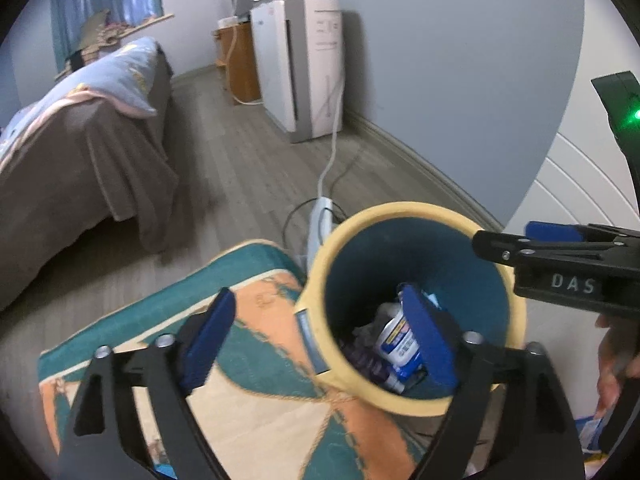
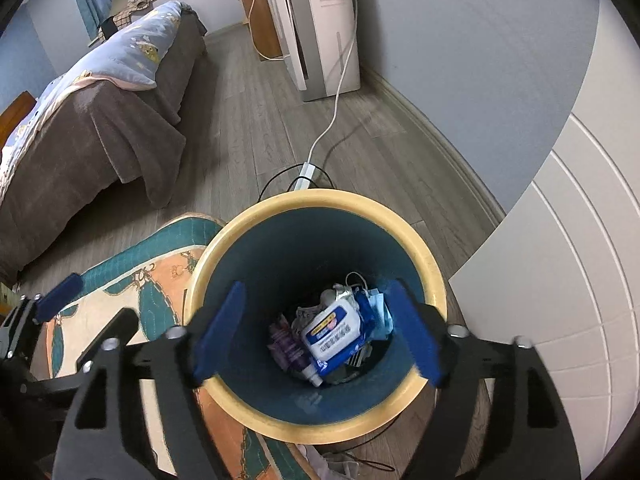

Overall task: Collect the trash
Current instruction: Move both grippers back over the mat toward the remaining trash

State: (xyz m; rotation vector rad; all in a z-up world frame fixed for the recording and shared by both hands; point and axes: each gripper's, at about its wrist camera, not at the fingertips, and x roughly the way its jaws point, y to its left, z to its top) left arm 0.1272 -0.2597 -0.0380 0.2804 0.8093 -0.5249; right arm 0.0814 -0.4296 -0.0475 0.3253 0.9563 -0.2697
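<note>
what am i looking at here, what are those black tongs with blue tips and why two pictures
Those are two hand-held grippers; a person carries one in each hand. Each has a camera looking along its fingers, so you get two views: one from the left gripper, one from the right gripper. Both look down at a yellow-rimmed bin standing on the floor beside a patterned rug. Inside lie a blue and white wipes pack and other rubbish. Both grippers are open and hold nothing. A bed and a white appliance stand behind.
</note>
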